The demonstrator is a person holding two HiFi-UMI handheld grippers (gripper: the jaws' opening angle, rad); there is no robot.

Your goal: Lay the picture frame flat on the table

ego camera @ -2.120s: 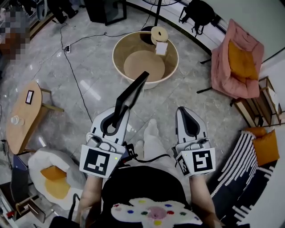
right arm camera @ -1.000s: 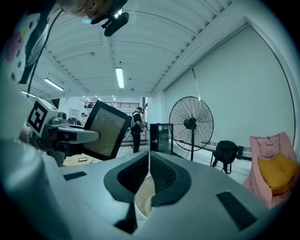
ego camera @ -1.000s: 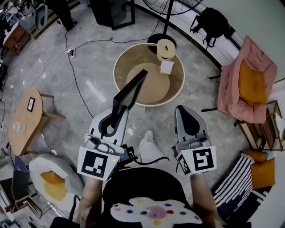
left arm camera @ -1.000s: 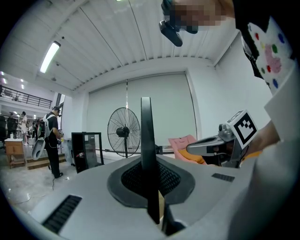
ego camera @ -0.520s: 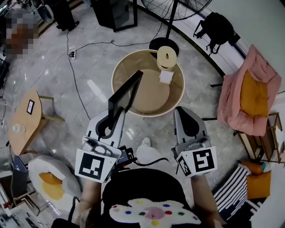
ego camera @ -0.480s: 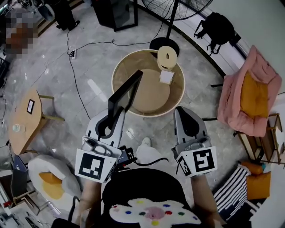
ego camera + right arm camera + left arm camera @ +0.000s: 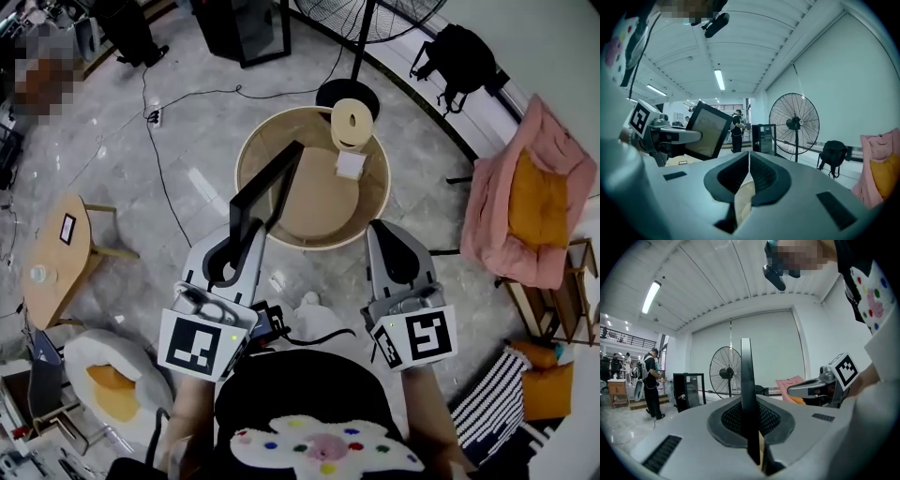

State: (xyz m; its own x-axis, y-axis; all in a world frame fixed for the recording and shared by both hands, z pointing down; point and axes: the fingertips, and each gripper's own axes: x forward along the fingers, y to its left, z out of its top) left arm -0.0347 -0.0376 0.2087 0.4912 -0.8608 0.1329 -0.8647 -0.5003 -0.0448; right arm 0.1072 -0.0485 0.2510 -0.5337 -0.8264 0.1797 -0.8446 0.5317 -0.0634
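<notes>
My left tongs (image 7: 244,246) are clenched on the lower edge of the frame (image 7: 267,192). From their own view, the frame runs edge-on straight up between the pads (image 7: 761,420). My right tongs (image 7: 391,246) are pressed shut with nothing in them and sit off to the side. The frame is in the air, standing up and leaning a little, and from my head it hangs over the near left of the round surface (image 7: 251,141) without touching it. I judge the step in hand to be bringing the frame in over the raised rim and down onto the bare middle. To do that well I'd carry it clear of the rim first. Then I'd roll my left wrist so the broad face turns toward the wood, rather than dropping it on an edge. I'd steer away from the ring (image 7: 353,120) and the card (image 7: 351,165) at the far right, as the frame's free corner could knock them. One edge should meet the wood first, the rest easing down after it. I'd let go only once the whole frame is resting. If it wobbles, my right tongs could steady the free side.
</notes>
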